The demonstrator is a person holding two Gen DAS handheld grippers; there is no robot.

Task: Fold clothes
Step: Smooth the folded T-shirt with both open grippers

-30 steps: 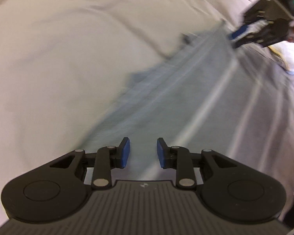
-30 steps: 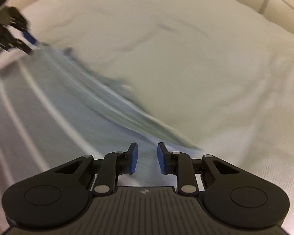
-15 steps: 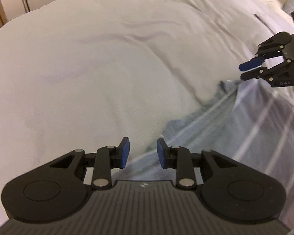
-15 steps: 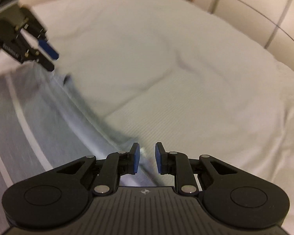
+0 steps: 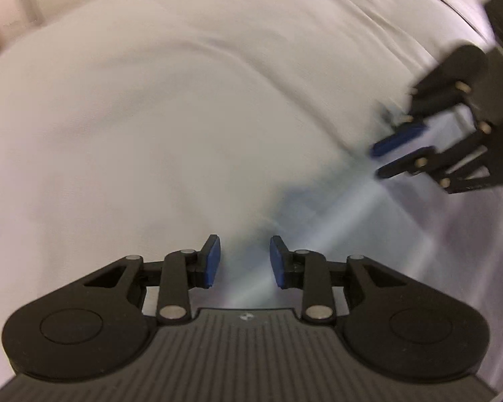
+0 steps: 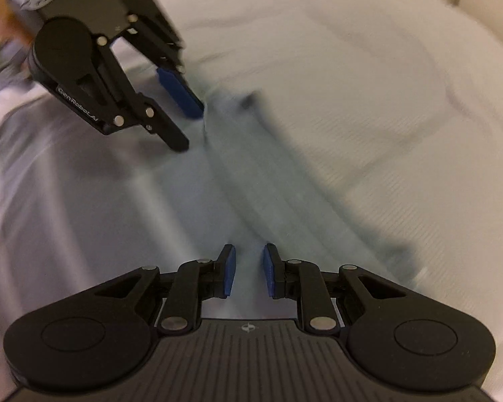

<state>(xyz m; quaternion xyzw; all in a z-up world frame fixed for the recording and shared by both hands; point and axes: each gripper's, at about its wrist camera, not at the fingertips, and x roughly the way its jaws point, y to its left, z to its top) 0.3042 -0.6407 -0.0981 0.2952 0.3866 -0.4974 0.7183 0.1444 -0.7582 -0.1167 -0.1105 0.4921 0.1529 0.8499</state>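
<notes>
A grey-blue garment with pale stripes (image 5: 369, 231) lies spread on a white bed, its upper edge running diagonally (image 6: 238, 181). My left gripper (image 5: 245, 259) hovers open over that edge with nothing between its fingers. It also shows at the upper left of the right wrist view, left gripper (image 6: 184, 120), close above the garment's edge. My right gripper (image 6: 249, 273) is open with a narrower gap, low over the garment, and holds nothing. In the left wrist view the right gripper (image 5: 397, 154) reaches in from the right, just above the cloth. Both views are motion-blurred.
The white duvet (image 5: 171, 127) fills the area beyond the garment, softly creased (image 6: 385, 107). Pale cabinet or wall panels (image 5: 23, 3) stand past the far edge of the bed. A person's hand and sleeve (image 6: 3, 50) show behind the left gripper.
The two grippers have drawn much closer to each other along the garment's edge. The right gripper's gap has narrowed a little. The left gripper's gap is unchanged.
</notes>
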